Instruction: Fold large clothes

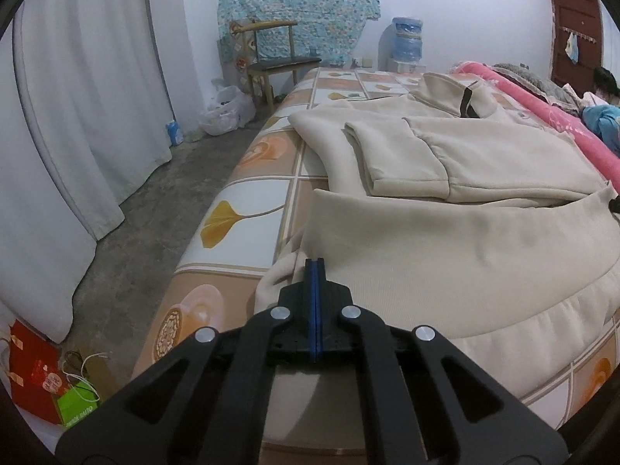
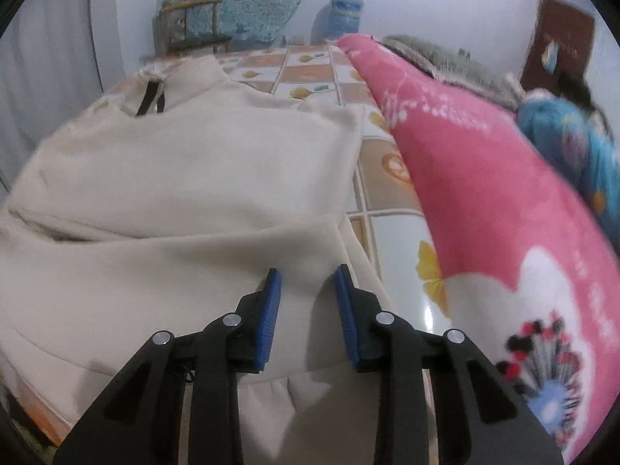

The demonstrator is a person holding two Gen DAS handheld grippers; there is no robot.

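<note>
On the bed [image 1: 248, 178], left gripper [image 1: 314, 267] pinches the cream sweatshirt [image 1: 445, 240].

cream sweatshirt [image 1: 484, 155], pink floral blanket [image 2: 484, 201], orange-and-white tile-print sheet [image 1: 248, 201]

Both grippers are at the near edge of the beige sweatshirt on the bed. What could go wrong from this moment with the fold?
1. The left gripper is shut at the hem of the beige sweatshirt, while the right gripper is open above the cloth; lifting now would probably raise one side only and skew the fold.
2. The folded sleeve lies loose on top and may slide off.
3. The pink blanket lies close beside the sweatshirt and could get caught.
</note>
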